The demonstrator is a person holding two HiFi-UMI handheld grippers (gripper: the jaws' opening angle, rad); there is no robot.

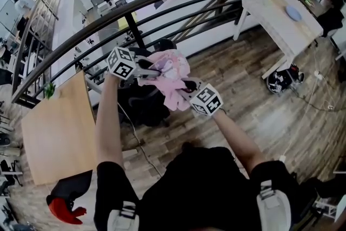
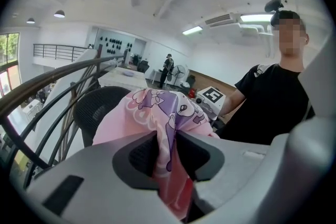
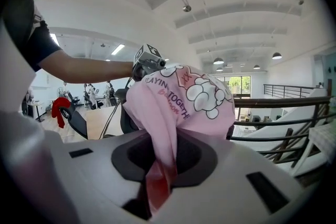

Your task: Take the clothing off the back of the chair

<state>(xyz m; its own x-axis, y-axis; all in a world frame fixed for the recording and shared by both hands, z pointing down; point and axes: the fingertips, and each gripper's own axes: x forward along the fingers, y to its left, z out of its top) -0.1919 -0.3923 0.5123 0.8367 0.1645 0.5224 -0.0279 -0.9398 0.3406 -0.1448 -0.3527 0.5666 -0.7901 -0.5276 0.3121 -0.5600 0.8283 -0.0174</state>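
**Pink clothing (image 1: 172, 76) gripped from both sides over the chair (image 1: 141, 104)**

The clothing is a pale pink garment with purple and white cartoon prints and some lettering. It hangs bunched up between the two tools, above the black mesh chair that stands by the dark railing (image 1: 162, 0). From these views I cannot tell whether its lower edge touches the chair back.

The left hand-held gripper (image 1: 147, 69) has its jaws closed on a fold of the cloth. Its own view shows the fabric squeezed between the dark pads and trailing down below them. The right hand-held gripper (image 1: 188, 86) grips the opposite side of the garment in the same way, with a narrow strip of pink pinched between its pads. The rest of the cloth balloons out in front of it.

The two tools face each other with the bundle stretched loosely between them, both arms raised in front of the person.
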